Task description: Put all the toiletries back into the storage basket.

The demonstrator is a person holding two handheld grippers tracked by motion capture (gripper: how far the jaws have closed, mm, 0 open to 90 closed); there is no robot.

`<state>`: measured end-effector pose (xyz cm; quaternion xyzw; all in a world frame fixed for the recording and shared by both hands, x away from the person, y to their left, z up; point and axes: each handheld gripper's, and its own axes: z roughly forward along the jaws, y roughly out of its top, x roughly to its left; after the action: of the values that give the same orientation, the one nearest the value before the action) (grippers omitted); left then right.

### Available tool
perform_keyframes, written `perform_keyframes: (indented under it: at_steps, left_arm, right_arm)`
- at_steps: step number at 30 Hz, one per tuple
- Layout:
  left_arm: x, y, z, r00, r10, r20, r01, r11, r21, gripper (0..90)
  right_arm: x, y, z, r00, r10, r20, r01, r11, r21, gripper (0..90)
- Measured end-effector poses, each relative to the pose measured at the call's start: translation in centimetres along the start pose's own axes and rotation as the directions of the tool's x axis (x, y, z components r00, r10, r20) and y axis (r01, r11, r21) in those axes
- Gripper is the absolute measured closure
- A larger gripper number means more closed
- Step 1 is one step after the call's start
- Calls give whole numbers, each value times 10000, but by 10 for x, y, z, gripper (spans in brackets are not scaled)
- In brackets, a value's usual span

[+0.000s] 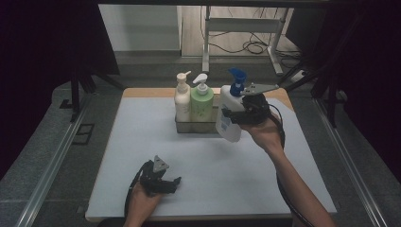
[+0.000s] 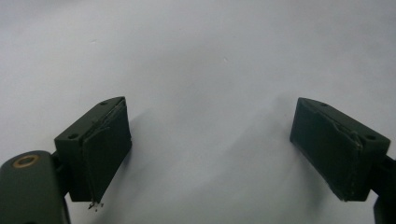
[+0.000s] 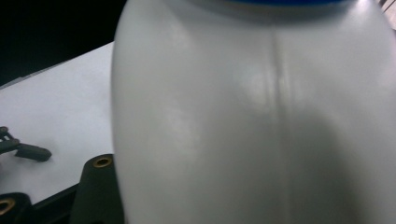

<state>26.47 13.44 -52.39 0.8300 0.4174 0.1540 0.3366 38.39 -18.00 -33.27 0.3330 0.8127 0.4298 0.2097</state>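
A white bottle with a blue pump top (image 1: pixel 229 113) hangs tilted above the table, just right of a grey rack (image 1: pixel 195 126). My right gripper (image 1: pixel 235 116) is shut on its body, and in the right gripper view the white bottle (image 3: pixel 261 121) sits right against the camera. The rack holds a cream pump bottle (image 1: pixel 182 100) and a green pump bottle (image 1: pixel 202 101), both upright. Down near the table's front edge my left gripper (image 1: pixel 176 182) rests low over the white mat. Its jaws stand wide apart in the left gripper view (image 2: pixel 210 149), with nothing between them.
A white mat (image 1: pixel 142 142) covers the wooden table. Metal rails run along both sides of the table. Beyond the far edge stand a desk frame (image 1: pixel 241 28) and loose cables on the floor.
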Motion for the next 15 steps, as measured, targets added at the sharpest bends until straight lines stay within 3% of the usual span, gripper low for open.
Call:
perform_keyframes:
  at_steps: [15]
  left_arm:
    - [0,0,0,10000,-19,-10,19,10000,-3,123]
  right_arm:
    - [-19,12,8,9978,425,502,-418,9990,-150,380]
